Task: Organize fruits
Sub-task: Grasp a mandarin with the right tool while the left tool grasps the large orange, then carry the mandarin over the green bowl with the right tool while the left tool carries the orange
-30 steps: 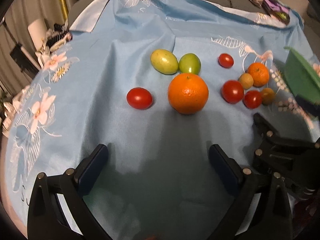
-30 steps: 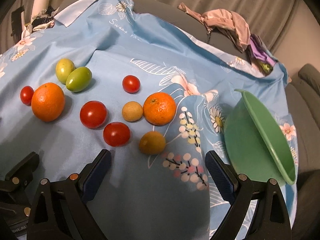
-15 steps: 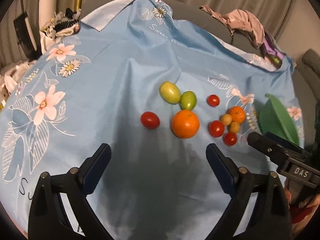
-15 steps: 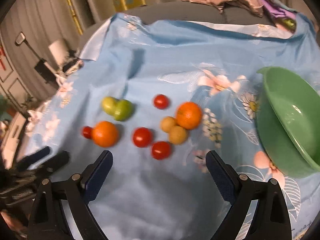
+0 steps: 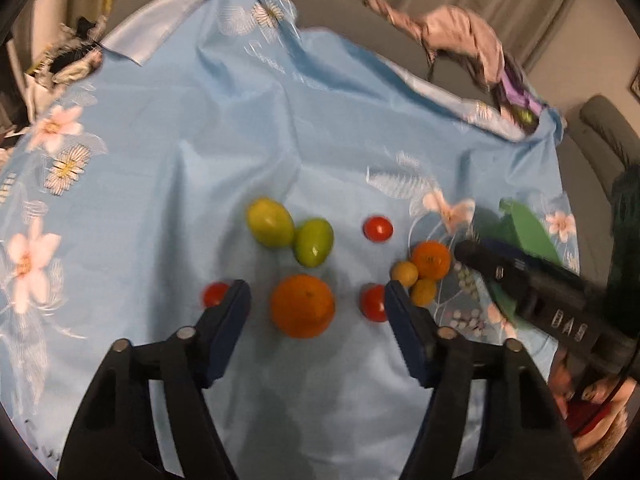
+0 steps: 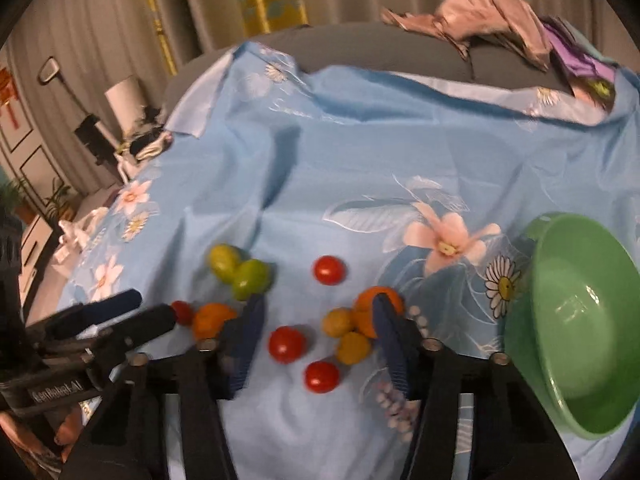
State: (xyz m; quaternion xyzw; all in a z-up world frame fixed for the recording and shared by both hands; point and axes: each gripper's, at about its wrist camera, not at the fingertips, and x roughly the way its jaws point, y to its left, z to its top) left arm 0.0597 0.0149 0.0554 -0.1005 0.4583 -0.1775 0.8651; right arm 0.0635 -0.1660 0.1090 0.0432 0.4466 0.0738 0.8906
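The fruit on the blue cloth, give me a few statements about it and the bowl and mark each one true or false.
1. The green bowl has fruit in it. False: it is empty.
2. The two green fruits touch each other. True.
3. The left gripper holds the big orange. False: its jaws have just been closing, but they grip nothing; the orange lies on the cloth beyond them.
4. Four red tomatoes lie on the cloth. True.
5. The bowl sits left of the fruit in the right wrist view. False: it is on the right.
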